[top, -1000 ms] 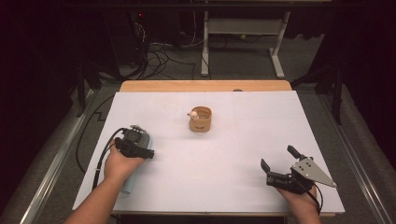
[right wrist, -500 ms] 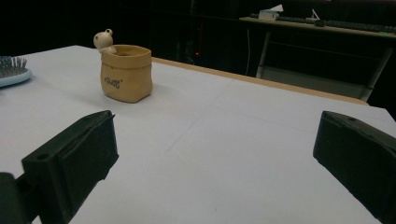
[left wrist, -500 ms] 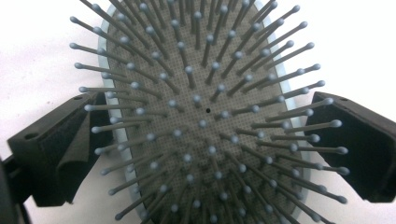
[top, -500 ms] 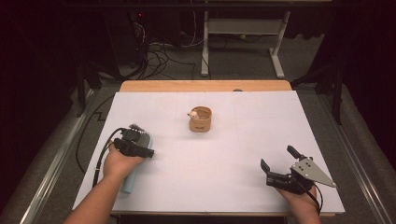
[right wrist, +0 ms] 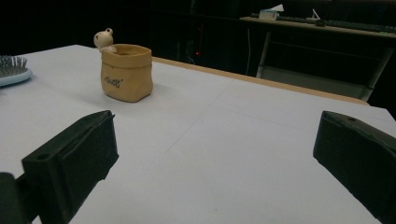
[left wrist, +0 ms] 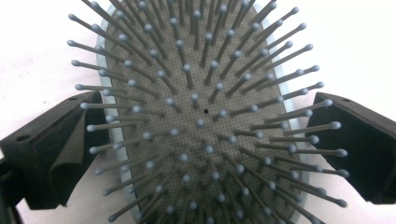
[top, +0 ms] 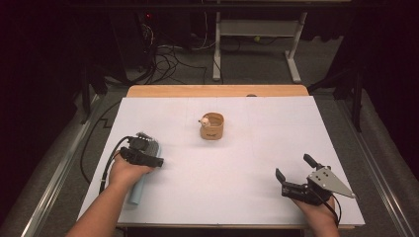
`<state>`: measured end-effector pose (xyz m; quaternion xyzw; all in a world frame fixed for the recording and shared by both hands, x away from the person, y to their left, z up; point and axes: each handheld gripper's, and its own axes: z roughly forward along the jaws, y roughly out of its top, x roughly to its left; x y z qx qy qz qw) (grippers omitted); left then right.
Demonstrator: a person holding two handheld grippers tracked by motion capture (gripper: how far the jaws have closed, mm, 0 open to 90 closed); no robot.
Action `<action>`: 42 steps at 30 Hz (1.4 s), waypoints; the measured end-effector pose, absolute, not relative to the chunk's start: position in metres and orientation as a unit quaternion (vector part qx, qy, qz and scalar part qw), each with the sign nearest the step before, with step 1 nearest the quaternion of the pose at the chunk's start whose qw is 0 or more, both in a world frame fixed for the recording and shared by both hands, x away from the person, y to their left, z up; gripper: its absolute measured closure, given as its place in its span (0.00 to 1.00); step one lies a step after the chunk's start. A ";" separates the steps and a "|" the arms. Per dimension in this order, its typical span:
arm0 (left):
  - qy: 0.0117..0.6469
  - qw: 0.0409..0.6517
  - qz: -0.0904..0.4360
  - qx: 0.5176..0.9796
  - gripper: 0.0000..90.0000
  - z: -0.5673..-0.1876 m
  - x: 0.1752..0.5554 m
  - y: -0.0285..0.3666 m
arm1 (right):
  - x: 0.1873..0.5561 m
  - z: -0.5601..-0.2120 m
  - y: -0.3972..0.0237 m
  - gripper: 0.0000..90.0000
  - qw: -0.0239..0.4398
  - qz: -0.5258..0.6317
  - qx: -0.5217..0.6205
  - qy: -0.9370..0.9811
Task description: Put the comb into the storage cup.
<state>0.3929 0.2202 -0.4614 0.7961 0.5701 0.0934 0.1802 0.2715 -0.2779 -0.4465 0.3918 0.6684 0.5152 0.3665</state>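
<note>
A light blue hairbrush (top: 137,191) lies bristles up at the table's left, its handle pointing toward the near edge. My left gripper (top: 144,154) sits over the brush head (left wrist: 201,116), open, with one black jaw on each side of the head, close to its rim. I cannot tell whether the pads touch it. My right gripper (top: 293,167) rests open at the near right with nothing between its jaws (right wrist: 210,140). A small tan pot (top: 212,126) with a little bear figure on its rim stands mid-table, also ahead in the right gripper view (right wrist: 127,72).
White paper covers the table (top: 257,148), with a wooden strip along its far edge (top: 217,91). Beyond it are cables and a metal stand leg (top: 216,44) on the dark floor. The brush's edge (right wrist: 11,70) shows far left in the right gripper view.
</note>
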 end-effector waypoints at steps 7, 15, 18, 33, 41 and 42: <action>0.572 0.178 0.091 0.796 0.01 -0.461 0.393 0.220 | 0.272 -0.447 -0.278 0.00 0.366 0.514 0.391 0.669; 0.572 0.180 0.097 0.794 0.15 -0.457 0.392 0.221 | 0.272 -0.447 -0.277 0.00 0.366 0.514 0.390 0.671; 0.574 0.177 0.097 0.793 0.16 -0.457 0.392 0.220 | 0.272 -0.447 -0.276 0.00 0.366 0.513 0.390 0.671; 0.583 0.173 0.095 0.788 0.22 -0.455 0.392 0.219 | 0.272 -0.447 -0.277 0.00 0.366 0.514 0.391 0.670; 0.580 0.171 0.095 0.791 0.23 -0.453 0.393 0.218 | 0.272 -0.447 -0.278 0.00 0.368 0.514 0.391 0.669; 0.578 0.171 0.095 0.792 0.23 -0.453 0.392 0.218 | 0.272 -0.447 -0.278 0.00 0.367 0.515 0.392 0.668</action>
